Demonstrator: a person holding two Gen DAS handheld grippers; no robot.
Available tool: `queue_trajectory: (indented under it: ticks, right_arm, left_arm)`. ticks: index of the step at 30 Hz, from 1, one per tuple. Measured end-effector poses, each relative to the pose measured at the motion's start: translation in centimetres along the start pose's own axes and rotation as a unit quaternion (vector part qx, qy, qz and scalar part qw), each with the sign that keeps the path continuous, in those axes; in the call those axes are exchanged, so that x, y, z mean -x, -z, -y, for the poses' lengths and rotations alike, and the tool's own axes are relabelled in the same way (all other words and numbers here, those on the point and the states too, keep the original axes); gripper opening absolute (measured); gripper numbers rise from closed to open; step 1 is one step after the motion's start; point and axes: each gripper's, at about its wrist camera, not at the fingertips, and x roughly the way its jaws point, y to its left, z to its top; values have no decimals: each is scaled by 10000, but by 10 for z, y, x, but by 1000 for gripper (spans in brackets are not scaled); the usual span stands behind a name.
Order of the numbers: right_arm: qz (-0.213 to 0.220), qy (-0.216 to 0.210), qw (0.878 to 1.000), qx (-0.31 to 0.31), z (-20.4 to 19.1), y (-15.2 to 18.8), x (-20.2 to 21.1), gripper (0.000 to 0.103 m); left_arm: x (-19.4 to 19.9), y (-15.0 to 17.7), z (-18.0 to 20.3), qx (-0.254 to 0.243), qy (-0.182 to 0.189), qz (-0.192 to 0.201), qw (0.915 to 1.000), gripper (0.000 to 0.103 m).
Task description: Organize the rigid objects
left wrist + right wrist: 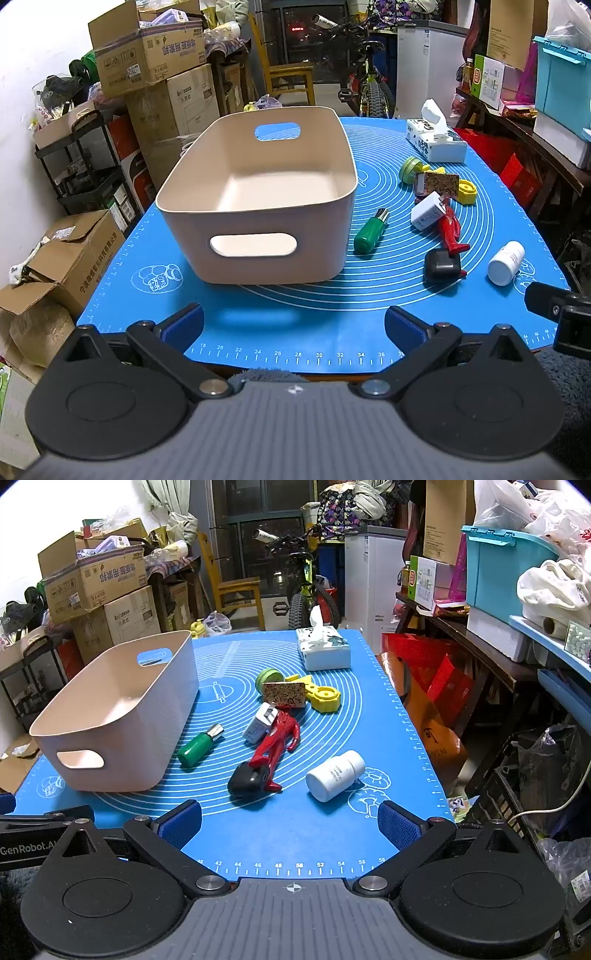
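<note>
both the left gripper (293, 326) and the right gripper (290, 821) are held with jaws spread wide and nothing between them, above the near edge of the blue mat (280, 834). the beige bin (258, 206) is set on the mat's left part. to its right, a green bottle (199, 747), a red figure (279, 738), a black case (247, 782) and a white pill bottle (334, 775) are scattered.

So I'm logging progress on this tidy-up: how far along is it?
Nothing looks done: the beige bin is empty. Nothing is in hand; the left gripper and right gripper are both open. Still out on the blue mat: green bottle, red figure, black case, white bottle, charger and the rest.
</note>
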Motion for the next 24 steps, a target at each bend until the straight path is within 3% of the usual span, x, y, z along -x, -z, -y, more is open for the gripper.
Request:
queue_trajectory:
  ticks: [24]
  right_arm:
    - [20,-16,10000,-10,1,-2,2,101]
  left_arm:
    - [0,0,0,-3,-17,-11,10000,103]
